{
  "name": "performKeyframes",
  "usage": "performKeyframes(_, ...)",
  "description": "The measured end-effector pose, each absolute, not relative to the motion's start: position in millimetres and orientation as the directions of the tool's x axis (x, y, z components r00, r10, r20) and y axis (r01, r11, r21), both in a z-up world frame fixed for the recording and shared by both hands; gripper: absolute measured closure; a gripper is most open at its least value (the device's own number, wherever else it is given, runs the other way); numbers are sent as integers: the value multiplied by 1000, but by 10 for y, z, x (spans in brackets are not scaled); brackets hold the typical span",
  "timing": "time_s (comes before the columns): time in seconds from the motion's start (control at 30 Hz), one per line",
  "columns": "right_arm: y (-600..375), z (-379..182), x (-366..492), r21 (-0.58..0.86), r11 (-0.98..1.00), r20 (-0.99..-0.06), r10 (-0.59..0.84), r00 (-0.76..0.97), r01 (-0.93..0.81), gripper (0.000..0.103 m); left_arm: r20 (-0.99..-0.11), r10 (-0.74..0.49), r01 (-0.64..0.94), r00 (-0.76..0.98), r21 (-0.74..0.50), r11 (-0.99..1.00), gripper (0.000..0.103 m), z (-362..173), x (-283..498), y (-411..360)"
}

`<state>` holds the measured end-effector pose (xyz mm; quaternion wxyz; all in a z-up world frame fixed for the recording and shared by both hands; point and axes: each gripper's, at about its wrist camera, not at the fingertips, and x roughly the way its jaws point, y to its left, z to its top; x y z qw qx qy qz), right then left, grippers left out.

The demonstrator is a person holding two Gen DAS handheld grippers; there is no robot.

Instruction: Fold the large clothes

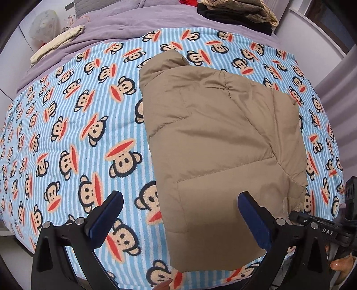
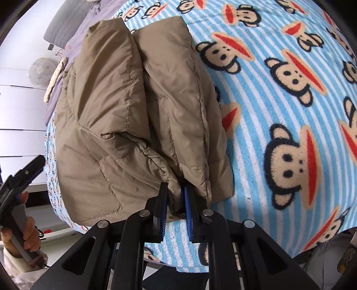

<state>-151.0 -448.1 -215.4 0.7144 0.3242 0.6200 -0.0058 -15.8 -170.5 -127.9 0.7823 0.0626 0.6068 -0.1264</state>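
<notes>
Jacket (image 2: 138, 125) hem hidden behind right claw (image 2: 175, 200); clothes pile (image 1: 241, 13) cropped.

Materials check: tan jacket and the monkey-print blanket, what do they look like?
Tan jacket: looks like thin woven synthetic shell, nylon or polyester, over padding; slight sheen, stitched quilt lines, puffy panels. Fill type cannot be told.
Monkey-print blanket: looks like fleece or plush, matte; fuzzy pile shows at the print edges.

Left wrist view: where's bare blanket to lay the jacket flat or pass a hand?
Free: the wide monkey-print blanket left of the tan jacket, up to the purple bedding. Narrow strip on the jacket's right. Crowded: far edge, with cream fabric and stacked clothes.
</notes>
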Motion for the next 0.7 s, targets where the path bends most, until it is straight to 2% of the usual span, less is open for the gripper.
performKeyframes(0.53, -4776, -1654, -1539, 445, 806, -888, 341, 307, 391, 87, -974, -122, 282, 190, -65, 957, 0, -1448, -169, -1628)
performKeyframes(0.57, -4779, -1627, -1509, 440, 808, -890, 331, 314, 393, 82, -974, -121, 286, 190, -63, 956, 0, -1449, -158, -1632)
performKeyframes(0.67, -4854, -1576, -1496, 427, 804, -893, 302, 334, 414, 40, -975, -123, 288, 183, -67, 955, 0, -1457, -125, -1634)
performKeyframes(0.7, -4867, -1555, -1489, 427, 802, -892, 298, 340, 417, 38, -976, -127, 285, 180, -72, 956, 0, -1461, -116, -1631)
